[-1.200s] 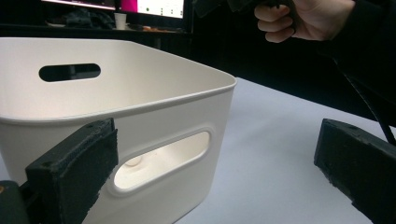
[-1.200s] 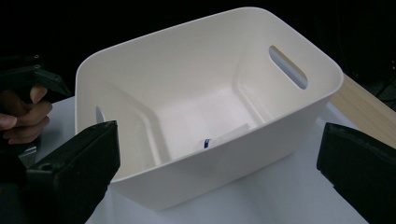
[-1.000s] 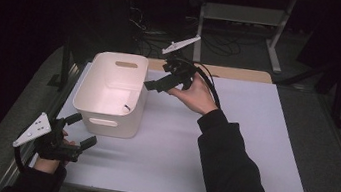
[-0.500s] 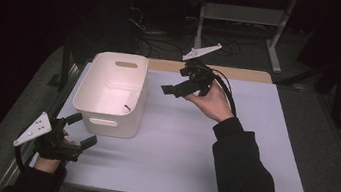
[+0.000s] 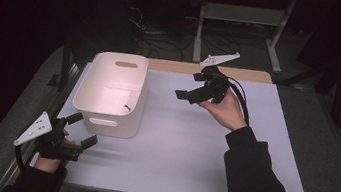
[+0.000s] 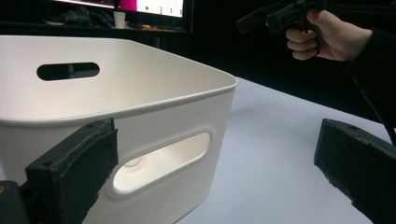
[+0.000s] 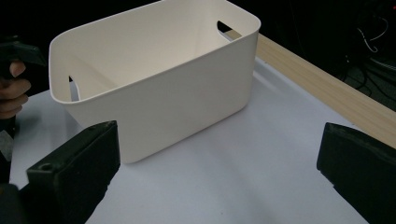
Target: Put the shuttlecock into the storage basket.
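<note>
High view: white bin (image 5: 114, 93) stands upright at the left part of the table (image 5: 250, 162), its handle slots on the near and far end walls. A small dark speck lies inside by the right wall; too small to identify. Left gripper (image 5: 83, 132) sits low at the bin's near left corner, just beside the near wall, jaws spread wide, empty. Right gripper (image 5: 186, 95) is held up in the air to the right of the bin, well apart from it, jaws pointing toward the bin.

Left gripper view: bin (image 6: 130, 116) close ahead, near handle slot between the two wide-set jaws, nothing gripped. The other hand (image 6: 322, 35) shows high beyond the bin's right wall.

Right gripper view: bin (image 7: 163, 88) ahead and below, its long wall facing the camera; jaws far apart, empty. Wooden table edge (image 7: 327, 98) runs beyond the bin's far end.

Judgement: approach stage, nothing grasped yet. The left gripper looks best placed; next move likely calls for easing it forward onto the near rim or handle slot and closing, with the right coming down to the opposite wall if a two-handed lift is meant.
</note>
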Demonstrator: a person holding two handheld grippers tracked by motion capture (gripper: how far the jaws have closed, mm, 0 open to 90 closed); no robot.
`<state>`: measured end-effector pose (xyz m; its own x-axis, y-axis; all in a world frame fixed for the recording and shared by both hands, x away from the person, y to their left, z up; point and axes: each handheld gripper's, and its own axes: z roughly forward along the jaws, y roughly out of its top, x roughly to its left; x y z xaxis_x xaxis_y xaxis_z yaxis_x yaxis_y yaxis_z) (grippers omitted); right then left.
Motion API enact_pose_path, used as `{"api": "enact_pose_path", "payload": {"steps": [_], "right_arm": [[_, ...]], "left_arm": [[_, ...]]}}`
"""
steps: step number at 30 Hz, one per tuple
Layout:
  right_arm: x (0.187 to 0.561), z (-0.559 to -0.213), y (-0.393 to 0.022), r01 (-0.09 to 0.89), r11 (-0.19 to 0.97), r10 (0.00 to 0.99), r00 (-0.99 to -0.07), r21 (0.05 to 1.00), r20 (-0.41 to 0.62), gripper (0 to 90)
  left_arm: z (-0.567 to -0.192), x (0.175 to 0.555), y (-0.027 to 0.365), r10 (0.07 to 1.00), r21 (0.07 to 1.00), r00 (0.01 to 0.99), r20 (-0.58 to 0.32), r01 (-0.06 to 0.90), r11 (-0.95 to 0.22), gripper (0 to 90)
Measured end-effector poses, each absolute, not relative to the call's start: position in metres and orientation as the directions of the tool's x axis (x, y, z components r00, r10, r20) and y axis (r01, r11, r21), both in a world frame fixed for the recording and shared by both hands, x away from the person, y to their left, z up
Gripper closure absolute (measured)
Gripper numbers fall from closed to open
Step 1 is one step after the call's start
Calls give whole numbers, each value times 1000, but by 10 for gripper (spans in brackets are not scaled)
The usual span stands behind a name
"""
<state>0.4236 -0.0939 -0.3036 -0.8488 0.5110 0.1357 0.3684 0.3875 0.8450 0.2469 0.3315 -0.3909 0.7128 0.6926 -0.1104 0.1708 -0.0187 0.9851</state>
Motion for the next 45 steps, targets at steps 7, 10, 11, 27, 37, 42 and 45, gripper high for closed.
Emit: {"api": "enact_pose_path", "payload": {"steps": [7, 10, 11, 27, 37, 42, 45], "right_arm": [[418, -314, -103, 370, 400, 529, -840, 838, 119, 0], [417, -317, -106, 371, 398, 532, -839, 839, 118, 0], [415, -320, -108, 370, 396, 534, -837, 840, 117, 0], [399, -336, -128, 367, 380, 551, -827, 849, 111, 0], [391, -344, -143, 379, 369, 576, -810, 848, 112, 0], [388, -347, -148, 379, 366, 581, -807, 850, 109, 0], [388, -348, -151, 379, 363, 584, -804, 851, 109, 0]], "left_arm": [[-391, 247, 331, 692, 985, 714, -110, 171, -19, 0], [-391, 247, 331, 692, 985, 713, -110, 171, -19, 0], [-391, 247, 331, 692, 985, 714, -110, 171, -19, 0], [-391, 247, 331, 691, 985, 714, -109, 169, -19, 0], [-391, 247, 331, 691, 986, 715, -105, 166, -22, 0], [-391, 247, 331, 691, 986, 715, -104, 165, -22, 0], [-391, 247, 330, 692, 986, 715, -102, 163, -23, 0]]}}
